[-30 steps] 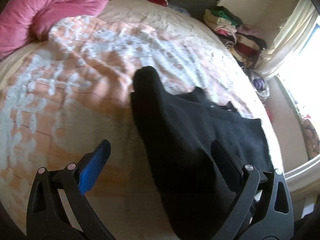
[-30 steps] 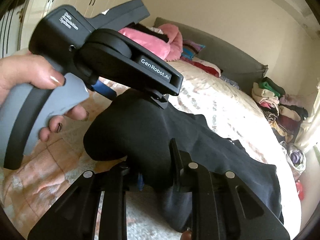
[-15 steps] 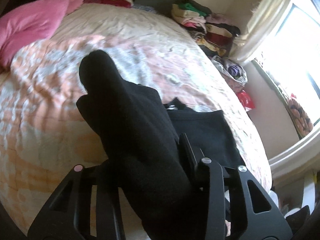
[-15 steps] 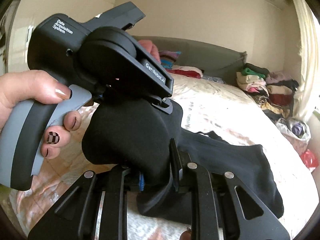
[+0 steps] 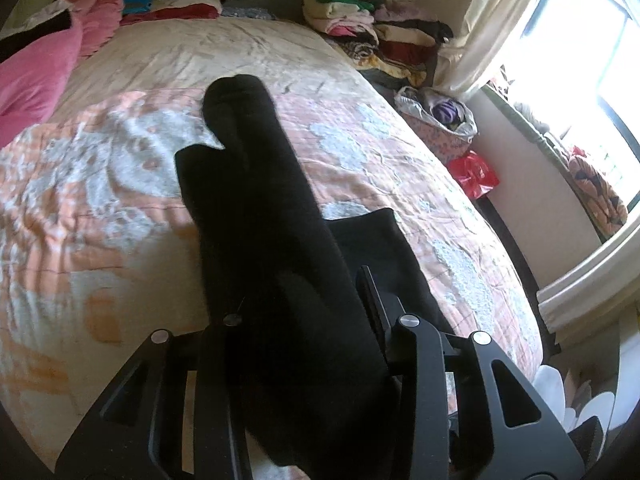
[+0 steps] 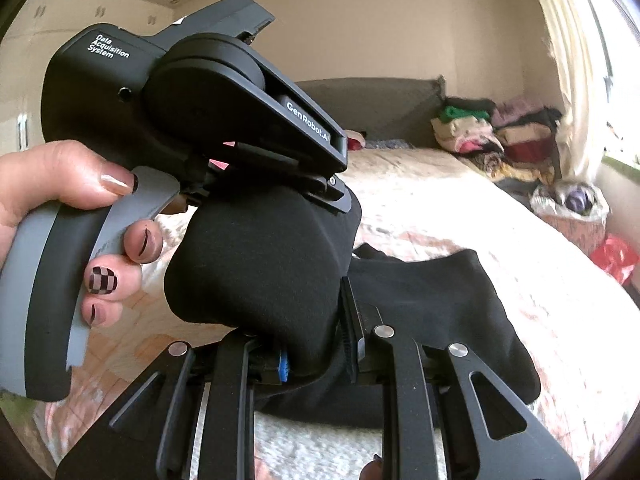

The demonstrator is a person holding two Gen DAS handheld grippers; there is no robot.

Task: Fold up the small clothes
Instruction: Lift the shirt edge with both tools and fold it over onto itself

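1. Both grippers lifted over the bed [image 5: 360, 152], near its right edge.
2. Left gripper [image 5: 300, 320] clamped on black cloth [image 5: 256, 200], jaws pinched tight on a bunched edge.
3. Right gripper [image 6: 304, 344] clamped on the same cloth [image 6: 260, 260], close beside the left gripper [image 6: 224, 128].
4. One end of cloth up in the air, other end lying flat on the bed by the right edge.
5. Likely step: folding the raised half over the flat half.
6. Next, probably: carry raised edge across, line up edges, lay down gently, then let go.
7. Watch for bunching and crooked edges.
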